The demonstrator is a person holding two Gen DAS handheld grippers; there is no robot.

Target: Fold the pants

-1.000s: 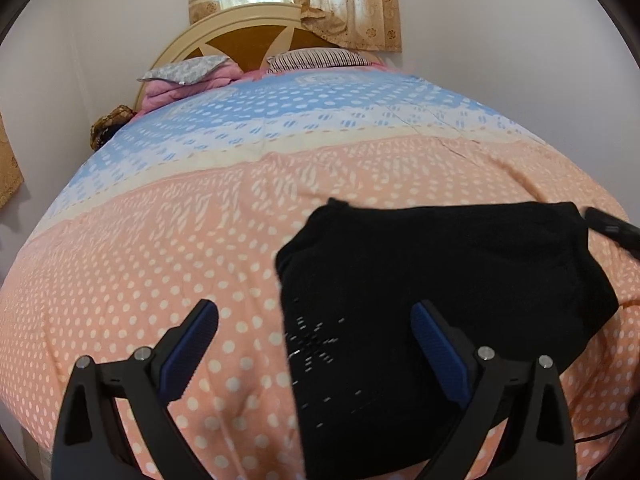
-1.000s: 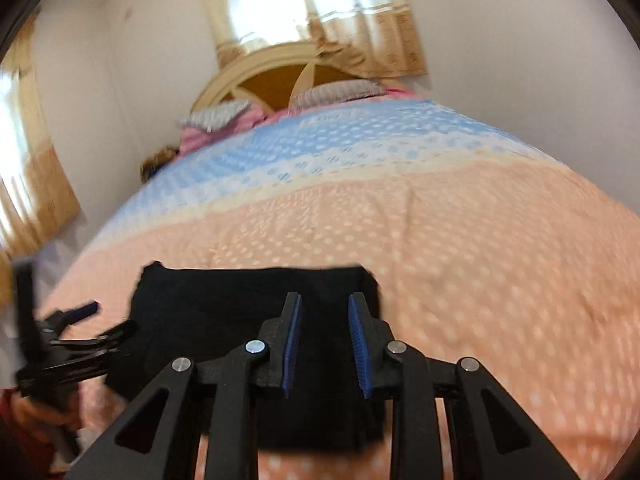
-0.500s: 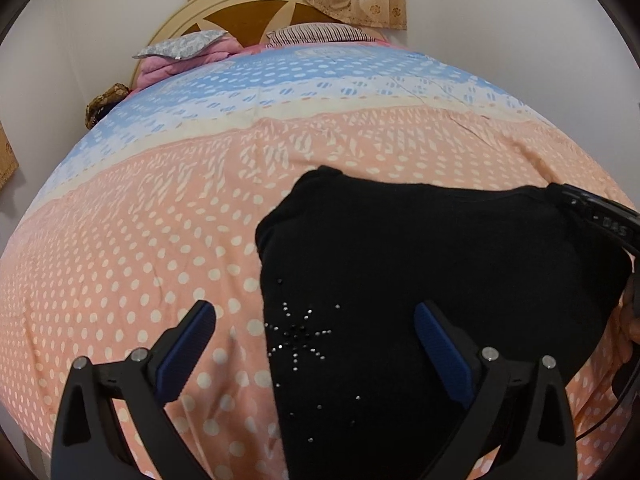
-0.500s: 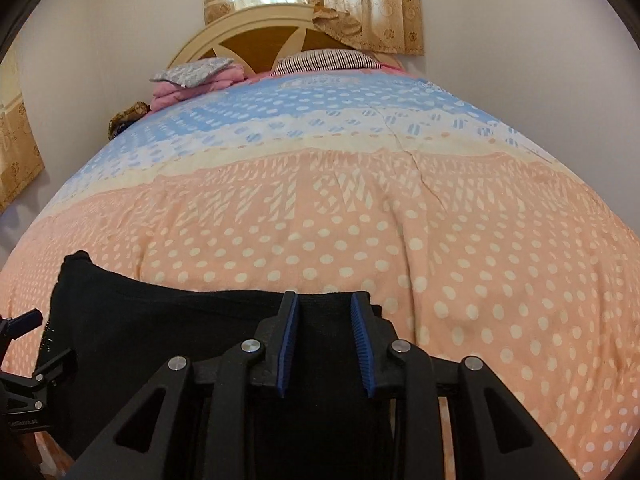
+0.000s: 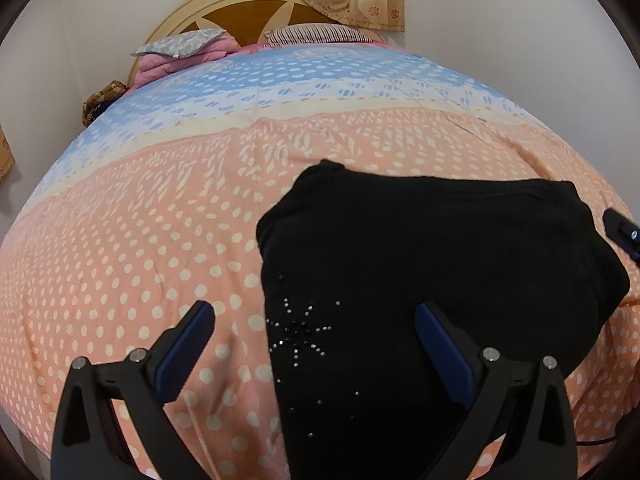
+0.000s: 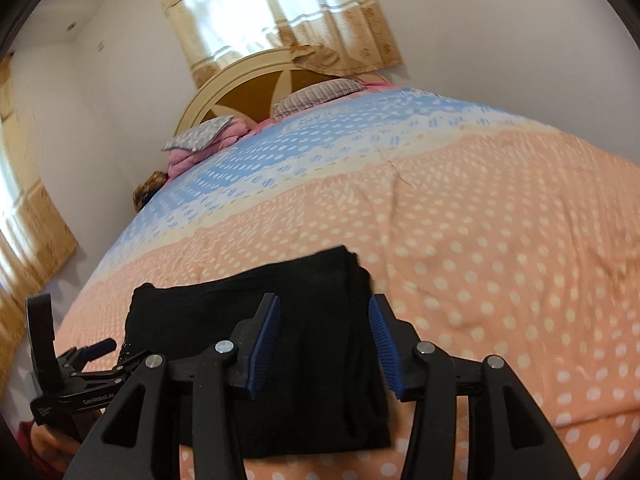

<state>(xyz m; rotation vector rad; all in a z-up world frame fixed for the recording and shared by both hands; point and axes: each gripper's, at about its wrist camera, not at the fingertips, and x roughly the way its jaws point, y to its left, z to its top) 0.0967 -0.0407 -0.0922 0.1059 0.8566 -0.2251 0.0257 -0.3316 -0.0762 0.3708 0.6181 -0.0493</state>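
Note:
The black pants (image 5: 420, 264) lie folded into a thick rectangle on the peach dotted bedspread (image 5: 132, 248), a rhinestone star near their left edge. My left gripper (image 5: 314, 314) hangs open wide above that edge, one finger over the pants and the other over the bedspread. In the right wrist view the pants (image 6: 316, 296) lie just beyond my right gripper (image 6: 324, 302). Its jaws are opening, and no cloth is pinched between the pads. The left gripper (image 6: 116, 350) shows at the pants' left end, and part of the right gripper (image 5: 622, 232) at their right end.
The bed runs back to a cream and brown headboard (image 5: 244, 8) with a striped pillow (image 5: 316, 34) and a pink folded blanket (image 5: 176, 60). White walls and a curtained window (image 6: 280, 12) stand behind. A brown bundle (image 5: 102, 100) sits at the bed's left side.
The right gripper's jaws have spread apart and it has rolled, tilting its view. The left gripper stays open in about the same place over the pants' left edge.

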